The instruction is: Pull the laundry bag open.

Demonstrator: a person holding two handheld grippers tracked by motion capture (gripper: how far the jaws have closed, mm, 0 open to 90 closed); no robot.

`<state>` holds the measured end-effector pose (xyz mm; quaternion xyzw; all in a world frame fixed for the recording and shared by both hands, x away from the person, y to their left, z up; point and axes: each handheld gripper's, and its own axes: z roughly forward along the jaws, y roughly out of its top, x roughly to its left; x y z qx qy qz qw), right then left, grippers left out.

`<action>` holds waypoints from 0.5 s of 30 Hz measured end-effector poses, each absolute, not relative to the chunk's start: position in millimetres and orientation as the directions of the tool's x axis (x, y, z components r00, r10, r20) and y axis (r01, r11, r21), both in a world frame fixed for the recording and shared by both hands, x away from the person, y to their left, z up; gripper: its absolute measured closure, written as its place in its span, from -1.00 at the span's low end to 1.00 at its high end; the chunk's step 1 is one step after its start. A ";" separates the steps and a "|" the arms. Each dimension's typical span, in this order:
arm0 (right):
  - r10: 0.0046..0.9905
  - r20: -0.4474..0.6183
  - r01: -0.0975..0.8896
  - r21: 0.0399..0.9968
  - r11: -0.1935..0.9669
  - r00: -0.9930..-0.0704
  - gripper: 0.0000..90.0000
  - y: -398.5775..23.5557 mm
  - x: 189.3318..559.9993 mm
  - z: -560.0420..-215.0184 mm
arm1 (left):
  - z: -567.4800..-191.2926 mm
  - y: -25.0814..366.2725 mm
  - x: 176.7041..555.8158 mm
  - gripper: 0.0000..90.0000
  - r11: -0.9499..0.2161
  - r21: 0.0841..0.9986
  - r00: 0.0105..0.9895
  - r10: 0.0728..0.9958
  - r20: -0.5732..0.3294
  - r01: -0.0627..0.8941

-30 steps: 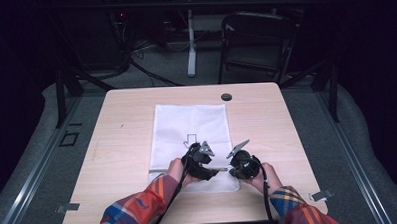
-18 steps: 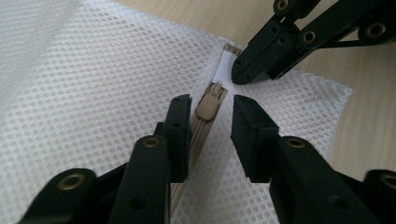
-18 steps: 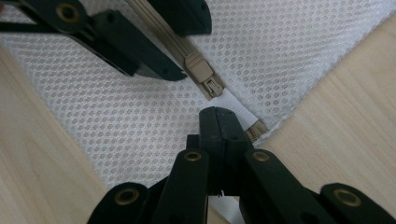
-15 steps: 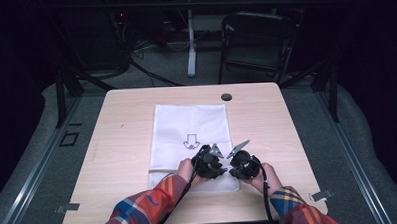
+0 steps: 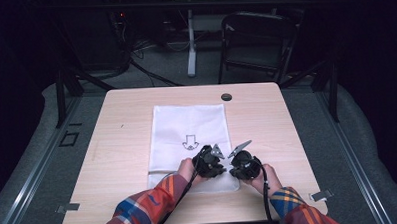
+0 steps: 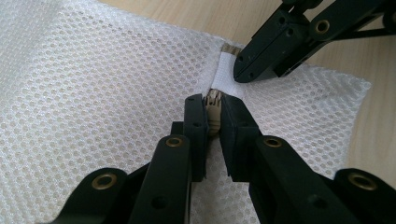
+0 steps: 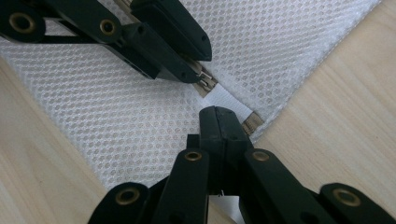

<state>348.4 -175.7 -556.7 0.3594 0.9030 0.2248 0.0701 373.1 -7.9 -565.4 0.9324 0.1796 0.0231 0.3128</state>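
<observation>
Nearby, both tools pinch the mesh bag: left tool just closed on its zipper, right tool clamps the white tab.

Plaid sleeves, seemingly orange-blue

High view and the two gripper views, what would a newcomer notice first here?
First, the white mesh bag lying flat mid-table with a black arrow printed on it. Then the two hand-held grippers meeting at its near edge: the left hand-held gripper, whose jaws have just been closing, pinches the zipper pull, while the right hand-held gripper is shut on the white tab at the zipper's end.
</observation>
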 end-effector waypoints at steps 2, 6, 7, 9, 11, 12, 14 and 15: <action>0.683 0.038 0.623 0.452 0.639 -0.729 1.00 -175.8 349.0 -556.3 | -566.7 -6.2 374.1 0.81 -0.734 0.600 0.936 0.344 -0.075 0.318; 0.673 0.016 0.583 0.515 0.628 -0.740 1.00 -175.1 352.3 -551.6 | -568.1 -4.7 374.7 0.80 -0.724 0.607 0.933 0.350 -0.088 0.329; 0.678 0.008 0.579 0.527 0.622 -0.735 1.00 -173.6 353.1 -549.0 | -568.3 -4.6 374.7 0.80 -0.722 0.608 0.932 0.351 -0.089 0.330; 0.683 -0.009 0.580 0.520 0.627 -0.730 1.00 -170.8 355.7 -548.5 | -568.3 -4.4 374.7 0.80 -0.723 0.608 0.933 0.349 -0.089 0.329; 0.685 -0.001 0.591 0.505 0.629 -0.729 1.00 -172.3 358.8 -554.4 | -568.3 -4.8 374.1 0.80 -0.721 0.609 0.931 0.354 -0.087 0.331; 0.687 0.014 0.597 0.507 0.622 -0.727 1.00 -172.5 359.5 -556.9 | -568.2 -5.0 373.9 0.80 -0.723 0.607 0.932 0.353 -0.086 0.329; 0.674 -0.002 0.582 0.503 0.639 -0.738 1.00 -172.9 360.0 -557.1 | -568.2 -4.7 374.3 0.80 -0.726 0.607 0.934 0.348 -0.083 0.324; 0.673 -0.012 0.577 0.502 0.644 -0.740 1.00 -172.1 358.8 -557.3 | -568.2 -4.6 374.3 0.80 -0.726 0.607 0.934 0.347 -0.082 0.323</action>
